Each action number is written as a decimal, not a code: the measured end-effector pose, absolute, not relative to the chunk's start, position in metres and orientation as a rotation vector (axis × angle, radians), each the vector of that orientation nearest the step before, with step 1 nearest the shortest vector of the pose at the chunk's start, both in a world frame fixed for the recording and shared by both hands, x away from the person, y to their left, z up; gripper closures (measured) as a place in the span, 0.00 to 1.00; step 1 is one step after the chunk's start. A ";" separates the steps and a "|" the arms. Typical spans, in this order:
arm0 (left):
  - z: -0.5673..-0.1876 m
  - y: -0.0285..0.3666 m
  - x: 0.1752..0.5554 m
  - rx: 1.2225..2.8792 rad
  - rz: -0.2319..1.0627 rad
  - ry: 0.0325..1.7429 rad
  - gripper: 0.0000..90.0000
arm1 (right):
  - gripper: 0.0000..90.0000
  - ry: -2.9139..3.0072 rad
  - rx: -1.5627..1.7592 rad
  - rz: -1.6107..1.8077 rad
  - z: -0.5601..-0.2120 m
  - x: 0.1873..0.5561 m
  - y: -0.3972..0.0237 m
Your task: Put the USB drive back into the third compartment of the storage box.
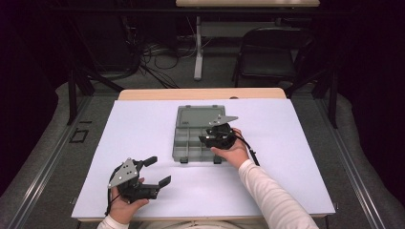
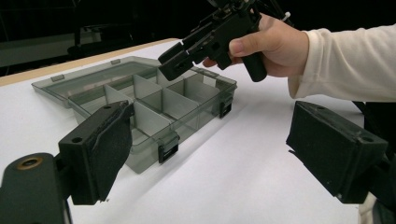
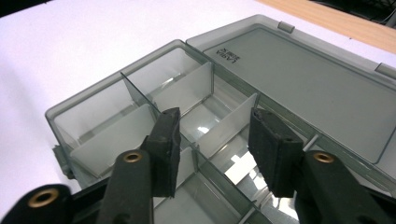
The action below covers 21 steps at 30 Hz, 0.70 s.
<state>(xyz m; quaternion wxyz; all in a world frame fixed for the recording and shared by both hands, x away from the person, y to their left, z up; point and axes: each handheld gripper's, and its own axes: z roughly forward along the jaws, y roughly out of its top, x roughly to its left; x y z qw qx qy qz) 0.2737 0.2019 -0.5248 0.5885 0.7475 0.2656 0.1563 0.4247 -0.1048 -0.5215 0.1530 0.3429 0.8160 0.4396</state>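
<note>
Right hand-held gripper (image 3: 212, 149), jaws partly parted and empty, hovered over the open compartment box (image 1: 191, 143) at the counter's (image 1: 143, 133) centre; left hand-held gripper (image 1: 153, 171), wide, idled at seven o'clock; next likely descent into a compartment.

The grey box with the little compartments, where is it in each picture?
High view: the open grey box lies at the middle of the white table, under the right gripper.
Left gripper view: upper left, beyond the left jaw.
Right gripper view: right below the jaws, across most of the picture.
Shared landmark: its flat lid, folded open on the table.
</note>
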 end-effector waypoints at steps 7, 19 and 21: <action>-0.525 0.203 0.274 1.737 0.360 0.622 0.15 | 0.51 2.347 0.964 1.290 -0.516 0.419 -0.104; -0.525 0.205 0.274 1.738 0.350 0.625 0.15 | 0.27 2.338 0.925 1.366 -0.506 0.397 -0.104; -0.525 0.204 0.275 1.721 0.362 0.633 0.15 | 0.23 2.335 0.905 1.379 -0.503 0.392 -0.103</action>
